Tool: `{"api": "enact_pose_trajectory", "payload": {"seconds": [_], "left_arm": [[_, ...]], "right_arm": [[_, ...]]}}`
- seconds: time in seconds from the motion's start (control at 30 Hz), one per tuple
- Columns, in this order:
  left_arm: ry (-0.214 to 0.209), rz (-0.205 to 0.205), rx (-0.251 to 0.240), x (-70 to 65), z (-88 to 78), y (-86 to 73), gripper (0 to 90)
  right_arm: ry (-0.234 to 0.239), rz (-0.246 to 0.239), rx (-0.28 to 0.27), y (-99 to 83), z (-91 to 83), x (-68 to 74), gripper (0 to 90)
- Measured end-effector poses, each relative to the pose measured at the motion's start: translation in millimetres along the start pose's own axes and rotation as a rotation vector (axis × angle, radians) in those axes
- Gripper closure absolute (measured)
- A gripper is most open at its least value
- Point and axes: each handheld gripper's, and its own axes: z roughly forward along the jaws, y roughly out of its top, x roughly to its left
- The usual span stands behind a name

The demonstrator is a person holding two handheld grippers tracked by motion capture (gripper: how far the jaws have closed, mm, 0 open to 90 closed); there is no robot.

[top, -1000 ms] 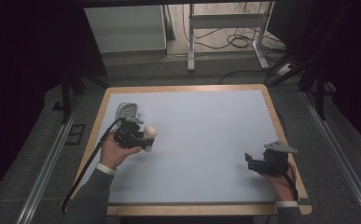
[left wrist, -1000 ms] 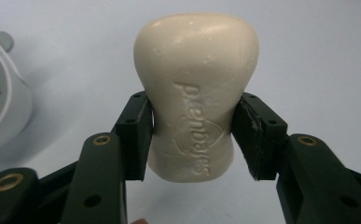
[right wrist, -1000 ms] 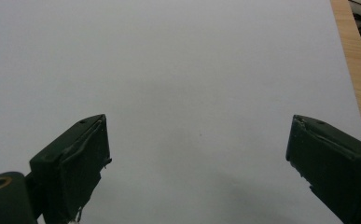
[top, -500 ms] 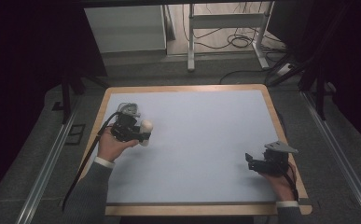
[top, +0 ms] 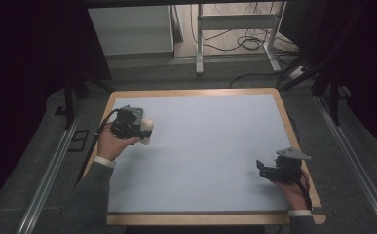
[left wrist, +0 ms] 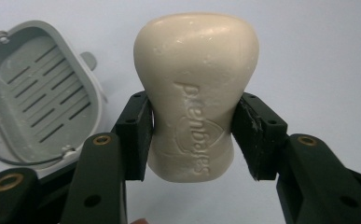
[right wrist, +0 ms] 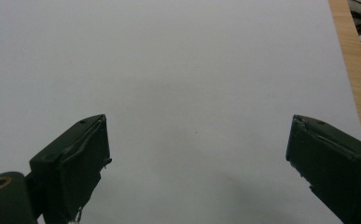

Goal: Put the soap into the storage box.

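A cream soap bar (left wrist: 197, 93) with embossed lettering stands upright between the jaws of my left gripper (left wrist: 194, 135), which is shut on its narrow waist. Just to its left in the left gripper view lies a grey slotted soap dish (left wrist: 33, 93) on the mat. From above, my left gripper (top: 140, 129) holds the soap bar (top: 147, 127) over the table's far left part. My right gripper (top: 262, 169) sits near the front right corner. In the right gripper view my right gripper (right wrist: 199, 130) is open wide, with bare mat between its jaws.
A pale blue mat (top: 210, 146) covers the table, framed by a wooden border (top: 300, 141). That wooden border (right wrist: 350, 60) runs close along the right of the right gripper view. Beyond the table are a white cabinet (top: 130, 29) and a metal frame (top: 235, 22) with cables.
My left gripper has carried the soap bar farther from the person and slightly left. The right gripper has stayed almost still.
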Motion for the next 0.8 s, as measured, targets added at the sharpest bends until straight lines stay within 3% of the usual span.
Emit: {"api": "enact_pose_trajectory", "payload": {"seconds": [0.23,0.8], "left_arm": [[0.021,-0.035,0.007,15.3,-2.5,6.0,49.9],[0.050,-0.075,0.037,35.8,0.5,18.6,49.9]], "right_arm": [[0.000,-0.001,0.002,-0.3,0.5,-0.1,5.8],[-0.003,0.003,0.006,-0.7,0.9,-0.4,5.8]]}}
